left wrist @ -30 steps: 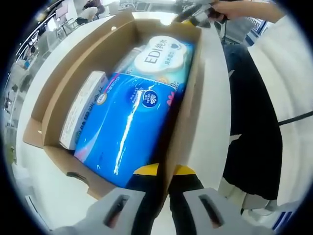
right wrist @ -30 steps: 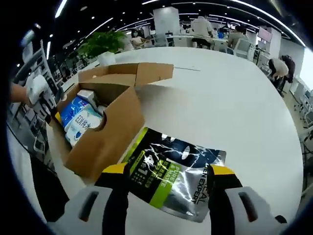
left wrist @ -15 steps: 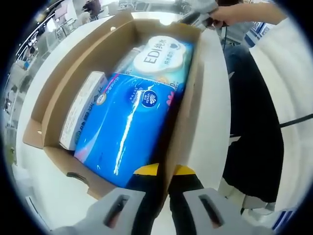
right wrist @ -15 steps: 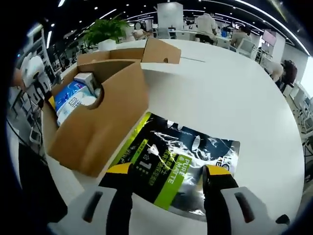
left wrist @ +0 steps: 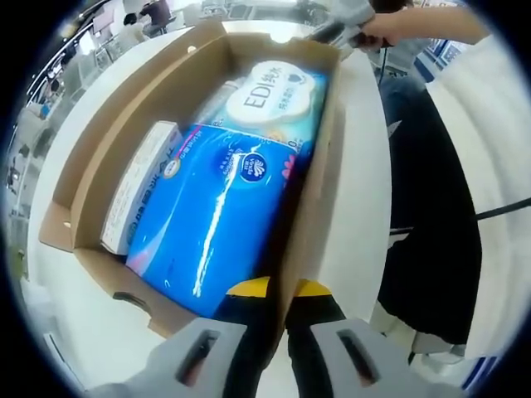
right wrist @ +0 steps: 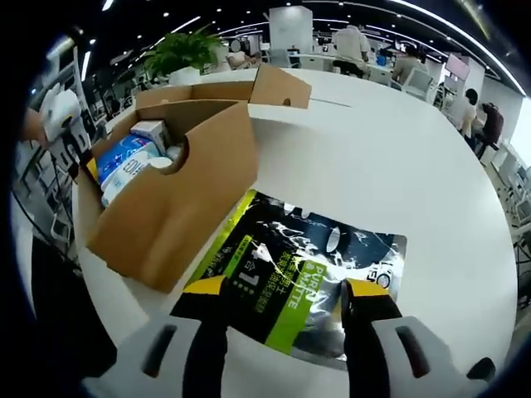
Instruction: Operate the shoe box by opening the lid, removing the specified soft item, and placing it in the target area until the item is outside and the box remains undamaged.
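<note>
White table (right wrist: 398, 166): black pouch (right wrist: 307, 282) outside box (right wrist: 174, 207); blue pack (left wrist: 216, 207) inside.

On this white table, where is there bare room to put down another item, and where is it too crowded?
Bare tabletop lies beyond the black pouch and to the far side of the cardboard box. The box inside is crowded: blue pack, wipes pack and small carton fill it. Pouch and box sit close together.
</note>
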The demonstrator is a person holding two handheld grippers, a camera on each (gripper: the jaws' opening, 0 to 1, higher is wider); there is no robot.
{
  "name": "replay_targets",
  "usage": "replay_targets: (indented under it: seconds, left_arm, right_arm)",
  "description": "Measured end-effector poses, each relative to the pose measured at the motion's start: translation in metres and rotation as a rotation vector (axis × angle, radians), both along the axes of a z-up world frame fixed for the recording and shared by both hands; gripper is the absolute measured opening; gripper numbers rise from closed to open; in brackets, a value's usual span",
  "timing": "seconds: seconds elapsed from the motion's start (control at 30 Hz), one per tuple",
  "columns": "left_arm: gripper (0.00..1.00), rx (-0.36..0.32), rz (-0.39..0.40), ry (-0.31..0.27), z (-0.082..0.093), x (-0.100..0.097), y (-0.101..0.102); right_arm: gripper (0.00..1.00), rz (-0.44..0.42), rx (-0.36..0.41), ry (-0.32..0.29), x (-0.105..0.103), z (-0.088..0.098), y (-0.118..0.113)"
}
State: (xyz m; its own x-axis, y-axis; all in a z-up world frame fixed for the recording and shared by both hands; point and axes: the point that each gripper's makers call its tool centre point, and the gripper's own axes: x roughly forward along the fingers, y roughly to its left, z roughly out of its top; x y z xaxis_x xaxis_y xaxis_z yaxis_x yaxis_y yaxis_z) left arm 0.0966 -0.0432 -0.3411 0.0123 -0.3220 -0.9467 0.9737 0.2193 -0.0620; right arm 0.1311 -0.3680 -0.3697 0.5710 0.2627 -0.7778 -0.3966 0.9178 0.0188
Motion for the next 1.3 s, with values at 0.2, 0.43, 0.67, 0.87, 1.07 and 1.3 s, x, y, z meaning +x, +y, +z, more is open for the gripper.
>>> replay_targets:
  seconds: [0.2,0.43,0.67,0.87,1.07,1.3]
  left_arm:
    - [0.05,-0.001,-0.004,0.001,0.000,0.000,0.000]
    - [0.05,-0.001,-0.002,-0.002,0.000,0.000,0.000]
    - [0.05,-0.005,-0.004,-0.008,0.000,0.000,-0.001]
    - [0.05,-0.005,-0.003,-0.008,0.000,0.000,-0.001]
    - [0.05,-0.006,-0.004,-0.010,-0.001,0.000,0.000]
    - [0.05,-0.002,-0.003,-0.003,-0.001,-0.001,0.000]
  right_arm:
    - [0.54,0.006,-0.004,0.031,0.003,0.000,-0.001]
    - [0.56,-0.092,0.068,-0.013,0.011,0.026,-0.012]
    - [0.57,-0.071,-0.033,0.009,0.005,0.006,-0.015]
    - [0.56,-0.153,-0.005,0.014,-0.001,-0.002,-0.016]
    - [0.56,-0.195,-0.010,0.020,-0.005,-0.001,-0.015]
    - [0.58,-0.214,0.066,0.049,-0.004,0.009,-0.011]
